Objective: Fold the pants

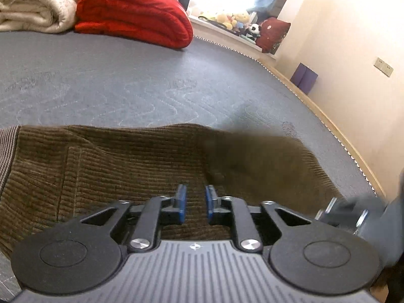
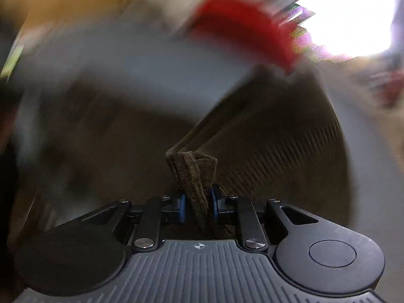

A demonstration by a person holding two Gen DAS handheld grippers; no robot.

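Corduroy bunched between blue pads: the right gripper (image 2: 197, 205) is clenched on a thick wad of the brown pants (image 2: 265, 136), the fabric rising out of the jaws in a twisted tuft and running taut up and to the right. Everything beyond it in the right wrist view is smeared, so a red blanket (image 2: 242, 27) and the grey mattress (image 2: 141, 60) show only as streaks. The left gripper (image 1: 195, 203) hangs released just over the near part of the pants (image 1: 121, 166), its pads parted with nothing between them. The garment lies across the near side of the mattress (image 1: 126, 83), its ribbed waistband (image 1: 8, 149) at the left edge and its right end blurred. Far off sit the red blanket (image 1: 136, 12) and a cream blanket (image 1: 38, 2); the bed's wooden edge (image 1: 325, 118) curves along the right. The risk, by the look of it: a one-sided hold on a twisted wad could drag the cloth askew, slide it toward the right edge, or let layers slip free, leaving a crooked fold unless the idle left gripper pins the near side
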